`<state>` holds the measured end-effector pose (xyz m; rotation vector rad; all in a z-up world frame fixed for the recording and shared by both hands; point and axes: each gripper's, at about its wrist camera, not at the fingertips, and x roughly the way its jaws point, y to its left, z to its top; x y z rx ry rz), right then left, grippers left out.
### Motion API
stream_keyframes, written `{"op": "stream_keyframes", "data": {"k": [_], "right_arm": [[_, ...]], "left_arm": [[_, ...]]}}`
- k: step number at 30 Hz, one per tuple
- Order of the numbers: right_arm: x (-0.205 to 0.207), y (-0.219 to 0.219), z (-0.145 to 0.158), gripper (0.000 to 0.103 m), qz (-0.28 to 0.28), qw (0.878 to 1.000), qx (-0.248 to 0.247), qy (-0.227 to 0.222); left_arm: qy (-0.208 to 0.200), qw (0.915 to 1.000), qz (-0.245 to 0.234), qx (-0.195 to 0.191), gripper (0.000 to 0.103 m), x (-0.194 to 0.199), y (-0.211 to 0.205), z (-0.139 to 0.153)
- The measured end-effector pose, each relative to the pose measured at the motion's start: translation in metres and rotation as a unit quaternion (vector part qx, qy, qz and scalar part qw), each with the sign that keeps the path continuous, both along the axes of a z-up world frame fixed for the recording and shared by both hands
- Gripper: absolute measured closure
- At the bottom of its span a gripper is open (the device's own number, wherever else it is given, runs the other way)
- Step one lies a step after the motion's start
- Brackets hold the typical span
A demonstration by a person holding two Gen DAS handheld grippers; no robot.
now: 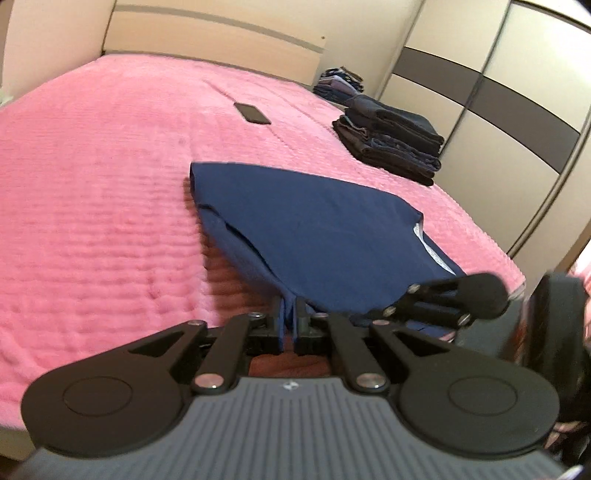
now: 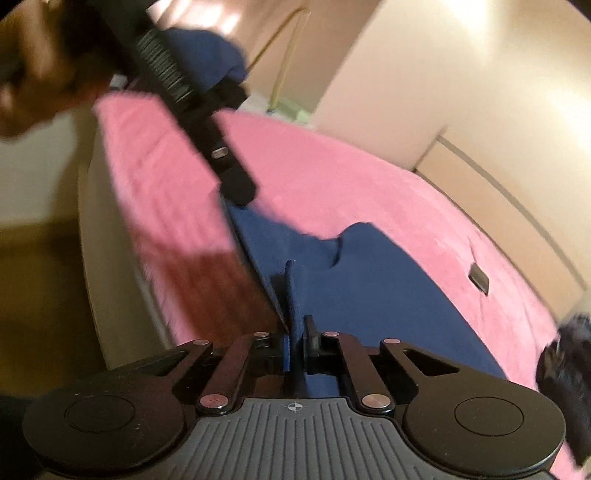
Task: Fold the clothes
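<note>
A dark blue garment lies partly folded on the pink bedspread. My left gripper is shut on its near edge and lifts that edge a little off the bed. My right gripper is shut on another edge of the same blue garment, with a strip of cloth standing up between the jaws. The right gripper also shows at the right of the left wrist view, close beside the left one. The left gripper crosses the upper left of the right wrist view.
Two stacks of folded dark clothes sit at the bed's far right edge. A black phone lies on the bedspread beyond the garment and also shows in the right wrist view. A headboard and wardrobe doors stand behind.
</note>
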<state>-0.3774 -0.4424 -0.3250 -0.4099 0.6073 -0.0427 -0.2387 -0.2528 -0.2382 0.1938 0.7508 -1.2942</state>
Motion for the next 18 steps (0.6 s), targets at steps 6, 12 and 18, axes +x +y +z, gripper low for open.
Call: {"op": "stream_keyframes", "data": {"k": [6, 12, 18], "right_arm": [[-0.002, -0.028, 0.031, 0.099, -0.025, 0.998, 0.055, -0.032], [-0.004, -0.043, 0.049, 0.099, -0.052, 0.992, 0.099, -0.056], [-0.008, -0.048, 0.055, 0.099, -0.058, 0.990, 0.113, -0.061]], "left_arm": [[-0.179, 0.9816, -0.020, 0.062, 0.082, 0.021, -0.018, 0.001], [-0.406, 0.8986, -0.128, 0.108, 0.053, 0.029, -0.083, -0.033], [-0.543, 0.7958, -0.246, 0.104, 0.051, 0.028, -0.125, -0.069]]}}
